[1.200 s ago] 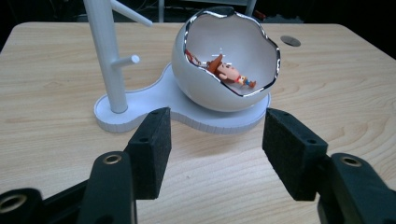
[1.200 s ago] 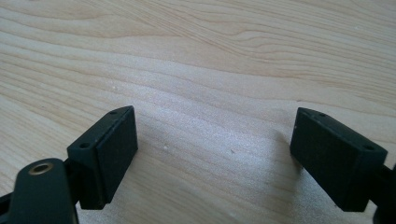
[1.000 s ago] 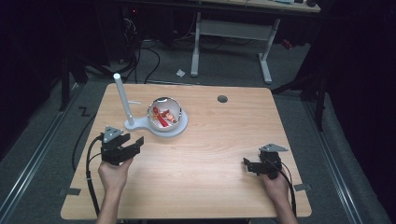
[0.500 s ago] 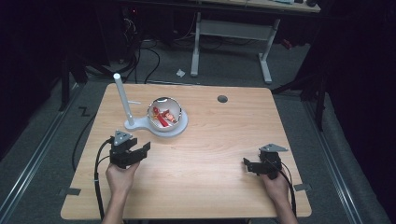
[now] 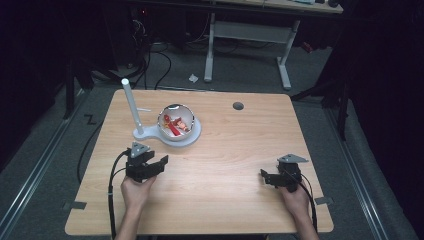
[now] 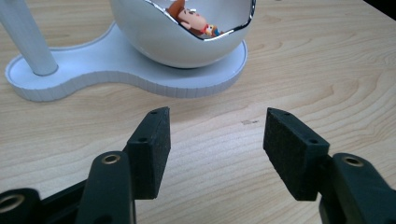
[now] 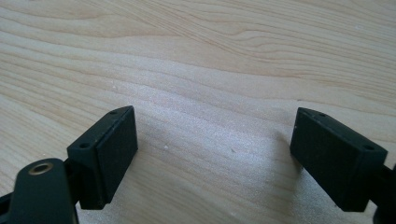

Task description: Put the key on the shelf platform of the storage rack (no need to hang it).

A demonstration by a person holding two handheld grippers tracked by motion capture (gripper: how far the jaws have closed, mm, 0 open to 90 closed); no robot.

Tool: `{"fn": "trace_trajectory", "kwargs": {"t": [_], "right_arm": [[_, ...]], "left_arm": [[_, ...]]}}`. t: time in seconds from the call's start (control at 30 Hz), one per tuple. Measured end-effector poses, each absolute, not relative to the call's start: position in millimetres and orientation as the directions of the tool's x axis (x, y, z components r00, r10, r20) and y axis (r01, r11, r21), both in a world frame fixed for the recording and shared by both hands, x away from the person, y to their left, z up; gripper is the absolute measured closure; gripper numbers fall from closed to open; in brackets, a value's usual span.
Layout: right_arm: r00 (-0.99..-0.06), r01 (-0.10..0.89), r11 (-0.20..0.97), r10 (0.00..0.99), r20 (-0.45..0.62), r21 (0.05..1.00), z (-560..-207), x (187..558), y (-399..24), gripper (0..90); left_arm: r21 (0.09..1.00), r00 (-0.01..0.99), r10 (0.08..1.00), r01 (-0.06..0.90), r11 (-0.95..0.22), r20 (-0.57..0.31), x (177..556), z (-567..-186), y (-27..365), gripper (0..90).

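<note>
A white stand (image 5: pixel 170 136) with an upright post (image 5: pixel 131 106) carries a shiny round bowl (image 5: pixel 175 119) with a small toy figure (image 5: pixel 174 124) inside. In the left gripper view the bowl (image 6: pixel 187 32) and the toy figure (image 6: pixel 194 19) lie just ahead. My left gripper (image 5: pixel 159 162) is open and empty, low over the table in front of the stand; its jaws (image 6: pixel 212 149) frame bare wood. My right gripper (image 5: pixel 264 176) rests near the front right, open, with only wood between its pads (image 7: pixel 212 156).
The wooden table (image 5: pixel 240 150) has a round cable hole (image 5: pixel 238 106) at the back right. Cables trail from both grippers over the front edge. A desk frame (image 5: pixel 250 35) and cords stand on the dark floor behind.
My left gripper has moved down and slightly right, closer to the table in front of the stand. The right gripper has stayed put.
</note>
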State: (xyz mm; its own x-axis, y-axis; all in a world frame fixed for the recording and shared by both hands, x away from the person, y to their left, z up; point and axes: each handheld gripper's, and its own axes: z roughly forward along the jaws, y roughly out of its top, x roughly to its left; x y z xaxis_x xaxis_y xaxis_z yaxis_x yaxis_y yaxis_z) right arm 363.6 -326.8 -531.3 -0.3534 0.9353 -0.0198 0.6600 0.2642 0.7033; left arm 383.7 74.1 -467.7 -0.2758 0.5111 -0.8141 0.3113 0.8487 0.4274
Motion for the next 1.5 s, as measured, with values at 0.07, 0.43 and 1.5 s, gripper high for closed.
{"fn": "trace_trajectory", "kwargs": {"t": [0.07, 0.43, 1.5], "right_arm": [[-0.353, 0.660, 0.264, 0.935, -0.020, 0.703, -531, 364, -327, 14.8], [-0.352, 0.661, 0.263, 0.936, -0.019, 0.703, -531, 363, -327, 14.8], [-0.352, 0.661, 0.263, 0.936, -0.019, 0.703, -531, 363, -327, 14.8]], "left_arm": [[0.443, -0.260, 0.527, 0.318, 0.838, -0.809, 383, -471, 74, 41.7], [0.450, -0.274, 0.541, 0.331, 0.829, -0.795, 382, -486, 68, 41.7], [0.556, -0.304, 0.635, 0.312, 0.771, -0.710, 375, -533, 41, 40.3]]}}
